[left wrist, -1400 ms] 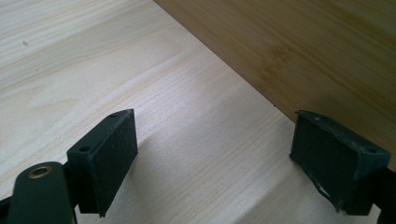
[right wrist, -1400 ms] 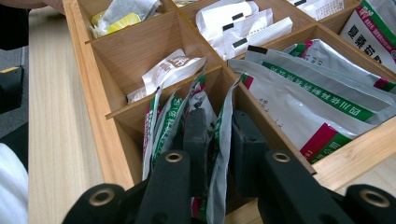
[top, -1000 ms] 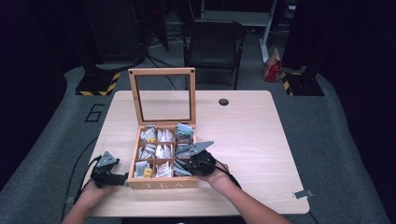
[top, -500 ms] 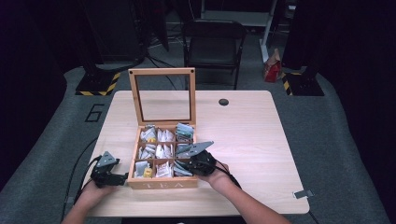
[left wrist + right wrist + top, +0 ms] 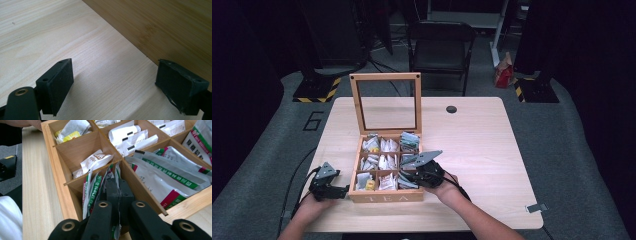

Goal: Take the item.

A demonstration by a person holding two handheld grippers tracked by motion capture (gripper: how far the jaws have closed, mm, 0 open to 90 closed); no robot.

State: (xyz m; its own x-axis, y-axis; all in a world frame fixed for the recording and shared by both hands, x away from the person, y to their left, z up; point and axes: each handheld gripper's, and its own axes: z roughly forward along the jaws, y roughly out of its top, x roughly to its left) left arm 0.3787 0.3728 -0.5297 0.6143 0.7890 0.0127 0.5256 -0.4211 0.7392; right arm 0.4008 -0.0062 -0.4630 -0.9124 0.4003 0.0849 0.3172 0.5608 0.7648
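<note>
A wooden tea box (image 5: 384, 197) with its glass lid (image 5: 385, 77) upright stands on the table, its compartments holding sachets. My right gripper (image 5: 406, 179) reaches into the front right compartment. In the right gripper view its jaws (image 5: 117, 187) are pressed together among upright green-and-white tea sachets (image 5: 93, 186), and a thin sachet edge shows at the seam between the pads. My left gripper (image 5: 343, 190) rests on the table beside the box's left front corner. Its fingers (image 5: 115, 82) stand wide apart over bare wood, next to the box wall (image 5: 162, 27).
Neighbouring compartments hold white sachets (image 5: 130, 137), a brown-and-white one (image 5: 96, 160) and larger silver-green packets (image 5: 165, 175). A round cable hole (image 5: 451, 109) lies behind the box. A small clip (image 5: 534, 207) sits near the table's right front corner. A chair (image 5: 439, 45) stands beyond the table.
</note>
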